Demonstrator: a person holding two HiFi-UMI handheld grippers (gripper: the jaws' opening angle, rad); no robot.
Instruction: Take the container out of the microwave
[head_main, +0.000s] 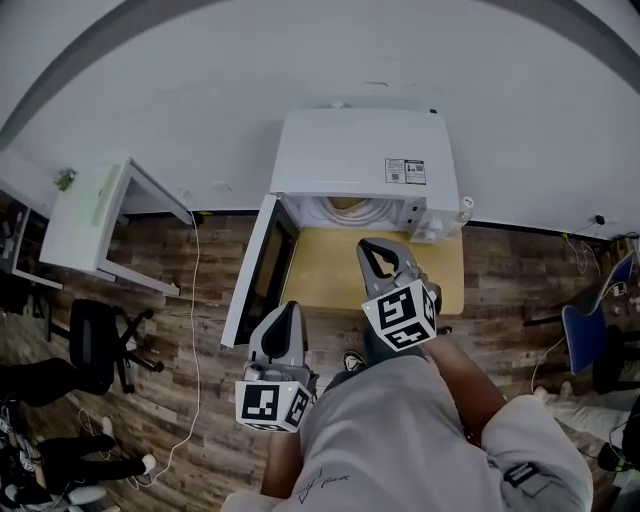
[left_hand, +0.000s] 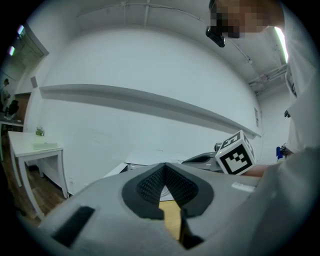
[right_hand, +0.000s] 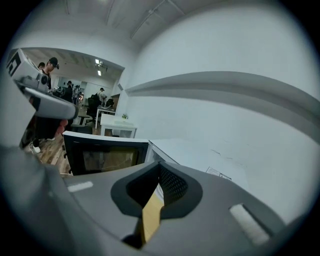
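Microwave: a white box-shaped microwave oven (head_main: 360, 160) stands at the back of a light wooden bench (head_main: 320, 270), against the white wall.
Door: the white oven door with a dark window (head_main: 255, 275) is swung wide open to the left.
Container: a pale round container (head_main: 345, 208) sits inside the open cavity; only its top edge shows from above, and neither gripper touches it.
Left hand-held gripper: the grey left hand-held gripper (head_main: 290, 308) is clenched with nothing between its jaws. It is held low beside the door's outer edge and points toward the wall.
Right hand-held gripper: the grey right hand-held gripper (head_main: 372, 248) is clenched and empty too. It hovers over the bench in front of the cavity, apart from the oven.
Surroundings: a white side table (head_main: 90, 215) and a black office chair (head_main: 95, 345) stand on the wood-plank floor (head_main: 200, 330) to the left.
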